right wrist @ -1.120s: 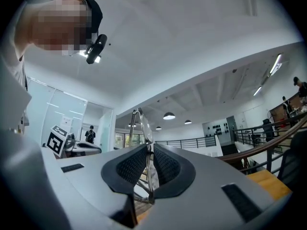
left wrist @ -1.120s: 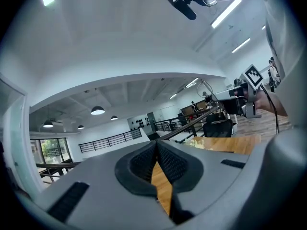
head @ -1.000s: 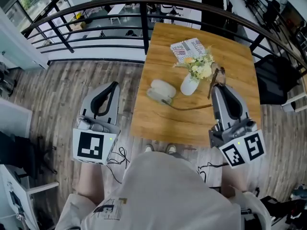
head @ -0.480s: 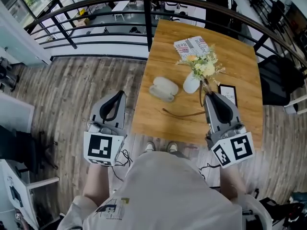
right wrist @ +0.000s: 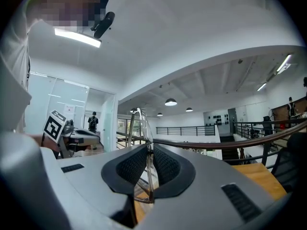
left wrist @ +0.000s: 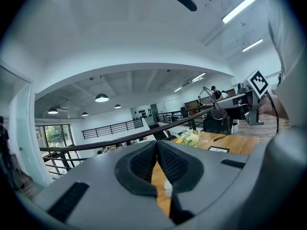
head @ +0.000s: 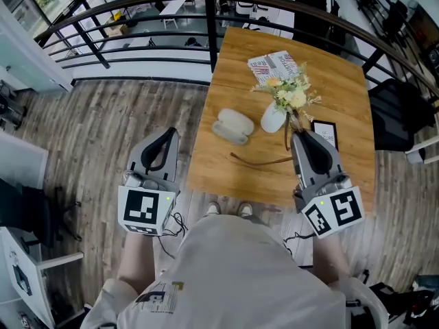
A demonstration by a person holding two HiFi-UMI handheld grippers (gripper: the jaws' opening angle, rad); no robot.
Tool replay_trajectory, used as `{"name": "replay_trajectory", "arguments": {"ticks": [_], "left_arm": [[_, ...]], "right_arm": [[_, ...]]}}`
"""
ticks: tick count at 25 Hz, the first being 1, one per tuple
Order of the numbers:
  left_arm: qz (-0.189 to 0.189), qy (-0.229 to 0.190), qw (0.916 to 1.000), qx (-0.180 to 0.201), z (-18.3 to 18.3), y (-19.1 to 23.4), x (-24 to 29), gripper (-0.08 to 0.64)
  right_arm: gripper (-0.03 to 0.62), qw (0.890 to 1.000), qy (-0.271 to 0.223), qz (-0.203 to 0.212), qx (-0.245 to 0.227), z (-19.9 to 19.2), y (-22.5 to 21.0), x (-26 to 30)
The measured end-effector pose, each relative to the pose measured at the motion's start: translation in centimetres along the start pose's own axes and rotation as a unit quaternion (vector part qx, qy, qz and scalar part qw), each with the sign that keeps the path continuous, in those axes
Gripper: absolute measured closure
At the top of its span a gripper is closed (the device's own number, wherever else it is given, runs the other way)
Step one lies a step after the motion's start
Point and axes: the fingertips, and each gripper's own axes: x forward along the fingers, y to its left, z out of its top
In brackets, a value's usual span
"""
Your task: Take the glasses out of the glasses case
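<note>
The white glasses case (head: 233, 126) lies open on the wooden table (head: 336, 88), left of the vase. My right gripper (head: 297, 131) hovers over the table's right part, shut on the thin-framed glasses (right wrist: 139, 124). One lens rim is pinched between the pads and sticks up above them. A brown temple arm (head: 261, 161) trails left over the tabletop. My left gripper (head: 168, 133) hangs off the table's left edge over the floor. In the left gripper view its jaws (left wrist: 157, 145) are shut with nothing between them.
A white vase of flowers (head: 276, 115) stands just beyond my right gripper. A folded magazine (head: 271, 66) lies farther back, and a small black-framed card (head: 325, 134) sits right of the vase. A dark railing (head: 137, 9) runs past the table's far side.
Both grippers have sunk a little since the earliest frame, the right one carrying the glasses down beside the vase. Over the last half second nothing has moved.
</note>
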Motion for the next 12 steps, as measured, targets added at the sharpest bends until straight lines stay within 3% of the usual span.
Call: {"name": "replay_trajectory", "arguments": {"ticks": [12], "left_arm": [[-0.005, 0.0, 1.0, 0.0, 0.32, 0.01, 0.3, 0.543]], "right_arm": [[0.531, 1.0, 0.001, -0.009, 0.007, -0.06, -0.68, -0.16]]}}
